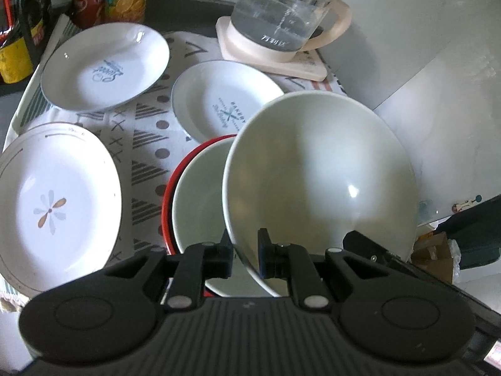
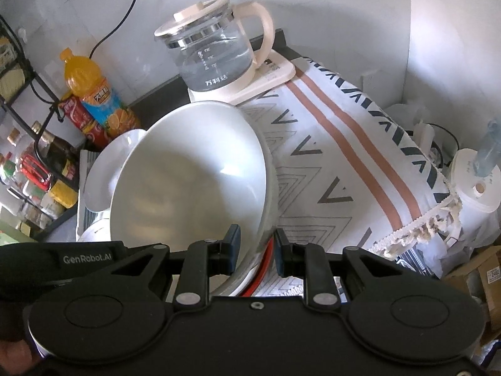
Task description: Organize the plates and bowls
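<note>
From the left wrist view I see the left gripper [image 1: 245, 252] with its jaws nearly closed, clamped on the near rim of a large white bowl [image 1: 319, 175]; one pad sits outside the wall, the other inside. The bowl is tilted, its opening facing the camera. At 9 o'clock of it, a second white bowl [image 1: 200, 206] sits nested in a red-rimmed bowl [image 1: 170, 188]. On the patterned cloth [image 1: 147, 144] lie three plates: a flower plate [image 1: 53, 210] at 9 o'clock, a plate with blue script [image 1: 105, 65] at 11 o'clock, and a bakery plate [image 1: 219, 103] at 12 o'clock of the nested bowls. A glass kettle [image 1: 278, 18] stands at the far edge.

From the right wrist view, I see the right gripper [image 2: 256, 252] narrowly open, straddling the opposite rim of the same bowl [image 2: 191, 181]. The left pad is inside the bowl; I cannot tell whether the pads press on the wall.
</note>
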The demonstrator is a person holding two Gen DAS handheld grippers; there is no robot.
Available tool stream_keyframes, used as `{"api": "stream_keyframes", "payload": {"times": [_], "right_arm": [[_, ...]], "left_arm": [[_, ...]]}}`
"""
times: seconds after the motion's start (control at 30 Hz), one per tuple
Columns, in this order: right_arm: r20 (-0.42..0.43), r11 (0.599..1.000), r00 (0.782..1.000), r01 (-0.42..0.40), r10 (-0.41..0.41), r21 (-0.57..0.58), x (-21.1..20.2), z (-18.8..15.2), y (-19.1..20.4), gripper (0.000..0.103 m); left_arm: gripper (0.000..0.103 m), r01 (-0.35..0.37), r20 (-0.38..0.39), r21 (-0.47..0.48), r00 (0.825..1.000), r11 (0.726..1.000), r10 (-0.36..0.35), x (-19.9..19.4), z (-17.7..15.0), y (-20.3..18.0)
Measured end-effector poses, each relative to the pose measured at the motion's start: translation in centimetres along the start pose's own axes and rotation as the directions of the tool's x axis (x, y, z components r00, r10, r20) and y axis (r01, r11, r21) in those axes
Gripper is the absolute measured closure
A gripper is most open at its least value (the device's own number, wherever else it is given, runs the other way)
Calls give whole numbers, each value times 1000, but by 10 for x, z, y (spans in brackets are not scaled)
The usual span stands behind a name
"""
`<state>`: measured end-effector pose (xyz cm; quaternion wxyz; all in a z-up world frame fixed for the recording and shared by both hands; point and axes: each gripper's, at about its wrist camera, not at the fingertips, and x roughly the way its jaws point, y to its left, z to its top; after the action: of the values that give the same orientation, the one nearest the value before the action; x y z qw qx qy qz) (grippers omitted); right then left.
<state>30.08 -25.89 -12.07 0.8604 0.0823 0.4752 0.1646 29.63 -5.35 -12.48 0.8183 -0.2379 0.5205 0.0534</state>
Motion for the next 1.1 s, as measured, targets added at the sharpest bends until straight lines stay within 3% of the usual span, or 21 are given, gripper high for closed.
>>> {"api": "stream_keyframes", "payload": {"times": [0.4, 0.73, 1.1], "right_arm": [[-73, 998, 997, 0, -5, -68, 23, -3, 14, 79], [-92, 995, 996, -27, 18, -96, 25, 0, 19, 68], [-33, 996, 999, -39, 36, -85, 14, 8, 12, 67]], "left_arm": [[91, -32, -32, -50, 999, 998, 31, 11, 0, 18], [89, -73, -27, -71, 997, 995, 71, 13, 4, 20], [81, -91, -1, -84, 996, 992, 91, 3, 12, 21]]}}
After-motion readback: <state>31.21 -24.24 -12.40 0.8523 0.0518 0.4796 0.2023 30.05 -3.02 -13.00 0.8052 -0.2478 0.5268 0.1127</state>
